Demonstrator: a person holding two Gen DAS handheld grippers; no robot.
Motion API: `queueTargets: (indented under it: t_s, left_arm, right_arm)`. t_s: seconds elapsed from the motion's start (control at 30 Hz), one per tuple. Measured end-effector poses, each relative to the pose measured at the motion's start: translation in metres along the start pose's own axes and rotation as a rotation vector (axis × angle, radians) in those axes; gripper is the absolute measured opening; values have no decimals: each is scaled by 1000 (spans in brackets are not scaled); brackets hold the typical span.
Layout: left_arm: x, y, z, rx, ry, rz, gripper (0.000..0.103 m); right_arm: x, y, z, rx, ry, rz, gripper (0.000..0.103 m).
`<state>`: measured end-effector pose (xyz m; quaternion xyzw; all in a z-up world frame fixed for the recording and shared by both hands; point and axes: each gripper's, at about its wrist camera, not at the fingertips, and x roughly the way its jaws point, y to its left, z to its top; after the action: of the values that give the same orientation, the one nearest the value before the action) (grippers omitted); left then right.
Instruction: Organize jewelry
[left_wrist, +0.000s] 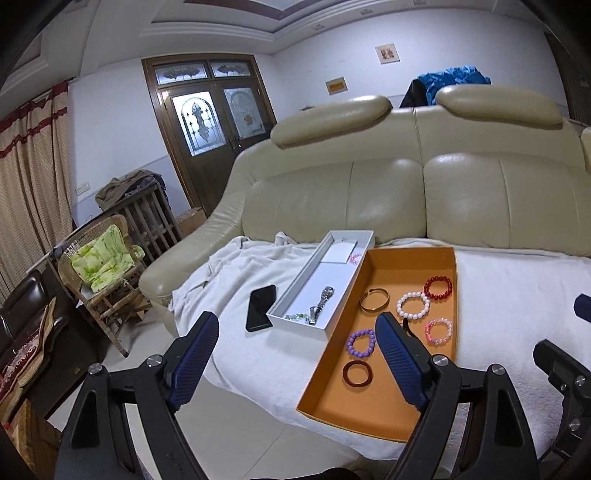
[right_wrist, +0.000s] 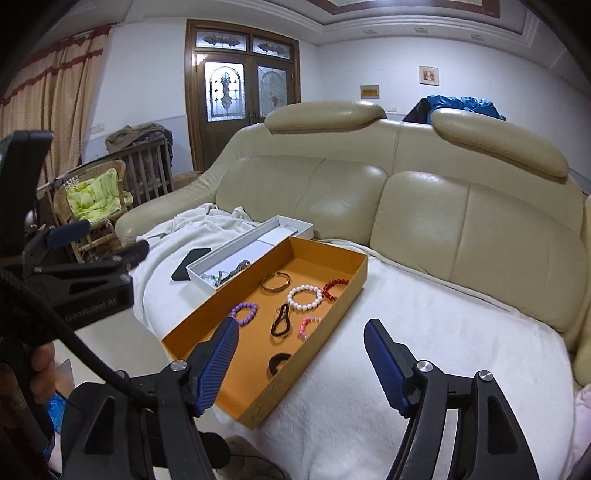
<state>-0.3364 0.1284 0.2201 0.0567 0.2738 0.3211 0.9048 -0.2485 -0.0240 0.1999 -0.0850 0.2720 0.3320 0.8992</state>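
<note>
**Cream sofa, 2 boxes, grippers spread wide**

Cream leather sofa (left_wrist: 369, 192) filled the room's middle, its seat draped with a soft white blanket (left_wrist: 517, 295). On the blanket lay 2 open boxes side by side, touching along their long edges: a shallow orange cardboard tray (left_wrist: 380, 417) and a narrow white box (left_wrist: 295, 284).

Loose in the tray, well apart from one another, sat 6 bracelets: a thin gold cuff (left_wrist: 374, 300), a white bead ring (left_wrist: 413, 305), a glossy red bead ring (left_wrist: 438, 288), a pink bead ring (left_wrist: 438, 331), a purple bead ring (left_wrist: 361, 343) and a smooth brown bangle (left_wrist: 357, 373). The right view also showed a black looped band (right_wrist: 281, 320) between the purple and pink rings. In the white box lay a metal watch (left_wrist: 322, 300), a small bead strand (left_wrist: 295, 316) at its near end, and a white card (left_wrist: 341, 251) farther back.

A black phone (left_wrist: 261, 307) rested on the blanket just left of the white box.

The left gripper (left_wrist: 295, 343) hovered before the boxes, its ribbed blue fingers (left_wrist: 400, 365) spread wide and holding nothing; its right finger hid part of the tray. The right gripper (right_wrist: 301, 354) hung over the tray's near end, fingers likewise wide and empty.

Behind stood a brown glazed door (left_wrist: 214, 118), a rattan chair (left_wrist: 99, 273) with a green cushion, and curtains (left_wrist: 29, 177).
</note>
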Motion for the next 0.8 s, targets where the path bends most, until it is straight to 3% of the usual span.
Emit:
queueTargets:
  t_s: [0.43, 0.8]
  left_arm:
    - [-63, 25, 3, -15, -90, 20, 91]
    - [-90, 43, 4, -37, -124, 38, 97]
  right_arm:
    - [-63, 20, 8, 29, -26, -32, 74]
    - [-98, 40, 12, 28, -38, -38, 75]
